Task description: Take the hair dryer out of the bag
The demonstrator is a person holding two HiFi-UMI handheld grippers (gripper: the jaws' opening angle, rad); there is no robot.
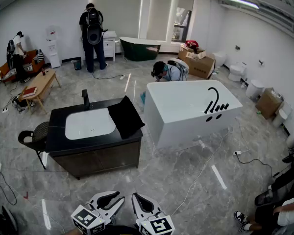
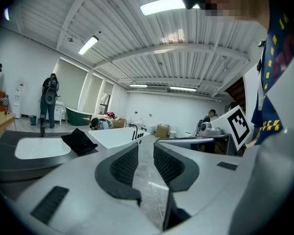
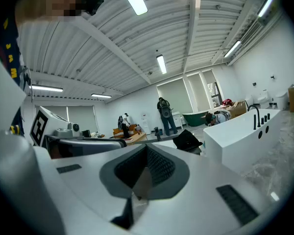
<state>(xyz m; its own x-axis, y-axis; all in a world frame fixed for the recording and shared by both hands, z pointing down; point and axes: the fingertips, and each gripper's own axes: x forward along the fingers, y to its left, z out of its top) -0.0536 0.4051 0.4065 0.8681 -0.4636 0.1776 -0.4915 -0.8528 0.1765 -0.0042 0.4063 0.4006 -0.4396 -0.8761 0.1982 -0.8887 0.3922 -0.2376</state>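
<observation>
The left tongs [image 2: 146, 155] gape empty, the right tongs [image 3: 146, 166] are closed empty, both far from the bag [image 1: 125, 115] on the worktop [image 1: 57, 137].

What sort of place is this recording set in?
Probably a bathroom-fixture showroom: a white bathtub, a black vanity with a sink, and toilets all stand in one open hall.

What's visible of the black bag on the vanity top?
The black bag is matte and soft-looking, likely fabric. It lies slumped on the right end of the dark vanity top, just right of the white basin. One corner reaches the counter's right edge. Its contents do not show, and nothing else touches it.
</observation>
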